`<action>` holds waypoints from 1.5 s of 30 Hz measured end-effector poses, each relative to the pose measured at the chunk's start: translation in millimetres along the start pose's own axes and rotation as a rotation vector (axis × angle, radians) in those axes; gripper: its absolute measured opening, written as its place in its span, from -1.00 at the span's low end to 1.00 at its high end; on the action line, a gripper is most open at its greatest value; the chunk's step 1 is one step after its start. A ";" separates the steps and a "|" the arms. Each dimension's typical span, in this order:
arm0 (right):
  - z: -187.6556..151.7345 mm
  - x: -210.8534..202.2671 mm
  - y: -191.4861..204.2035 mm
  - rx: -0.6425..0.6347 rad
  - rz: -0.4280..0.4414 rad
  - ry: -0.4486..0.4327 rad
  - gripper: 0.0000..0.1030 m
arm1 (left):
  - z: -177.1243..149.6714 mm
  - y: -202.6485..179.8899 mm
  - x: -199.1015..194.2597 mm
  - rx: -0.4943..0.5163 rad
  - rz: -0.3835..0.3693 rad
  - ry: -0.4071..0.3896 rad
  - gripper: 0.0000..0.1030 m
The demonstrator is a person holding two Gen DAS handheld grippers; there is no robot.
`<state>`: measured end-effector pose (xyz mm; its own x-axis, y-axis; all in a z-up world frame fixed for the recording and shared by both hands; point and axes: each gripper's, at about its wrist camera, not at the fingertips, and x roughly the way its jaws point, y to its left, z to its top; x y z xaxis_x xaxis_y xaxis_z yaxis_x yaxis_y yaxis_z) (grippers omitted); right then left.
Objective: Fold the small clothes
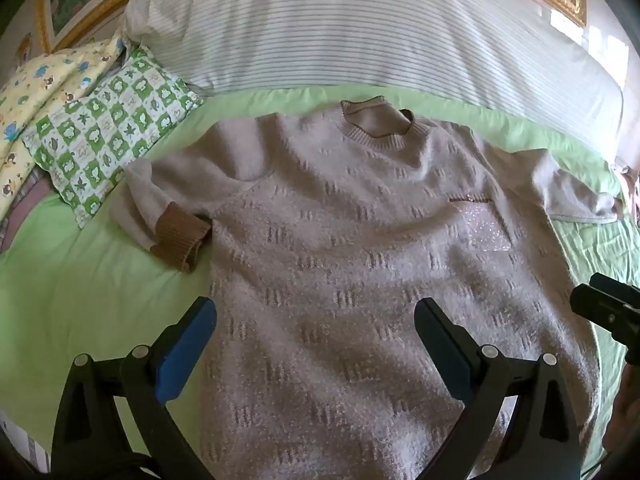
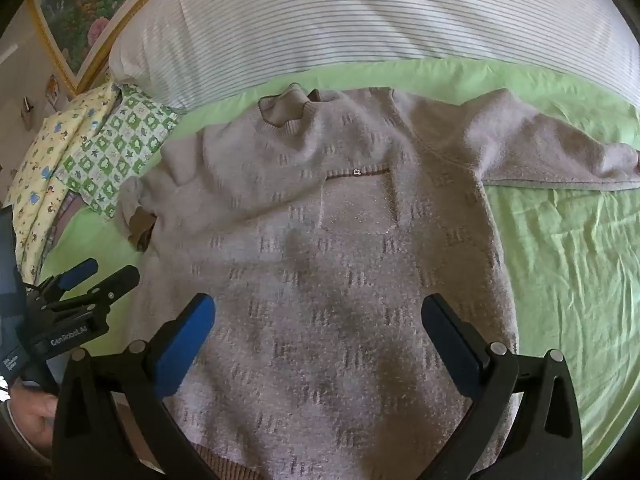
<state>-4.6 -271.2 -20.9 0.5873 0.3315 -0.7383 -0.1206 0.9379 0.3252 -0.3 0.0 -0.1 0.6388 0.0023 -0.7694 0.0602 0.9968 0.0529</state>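
Note:
A pale pink-grey knitted sweater lies flat and face up on the green bedsheet, its collar pointing away. Its left sleeve is bent, with a brown cuff lying beside the body. Its right sleeve stretches out sideways. A glittery chest pocket shows. My left gripper is open and empty above the sweater's lower left part. My right gripper is open and empty above the lower body; it also shows in the left wrist view. The left gripper also shows in the right wrist view.
A large striped white pillow lies beyond the collar. A green checked small pillow and a yellow printed cloth lie at the far left. A gold-framed picture hangs behind. Bare green sheet lies to the sweater's right.

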 end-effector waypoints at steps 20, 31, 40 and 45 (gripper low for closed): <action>-0.2 -1.2 -1.2 0.014 0.023 0.008 1.00 | -0.3 1.4 -0.6 -0.012 -0.010 0.001 0.93; 0.0 -0.8 -1.3 0.016 0.029 0.010 1.00 | -2.6 1.8 -1.9 -0.015 -0.010 -0.004 0.93; 1.7 -1.7 -1.6 0.021 0.039 0.011 1.00 | -6.5 -1.0 -1.0 -0.019 -0.016 -0.012 0.93; 2.0 -1.2 -3.5 0.025 0.046 0.014 1.00 | -7.4 -6.0 0.6 -0.017 -0.015 -0.003 0.93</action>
<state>-3.3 -275.2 -20.0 0.5703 0.3760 -0.7303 -0.1272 0.9188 0.3737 -5.9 -5.4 -5.6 0.6401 -0.0127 -0.7682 0.0565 0.9979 0.0306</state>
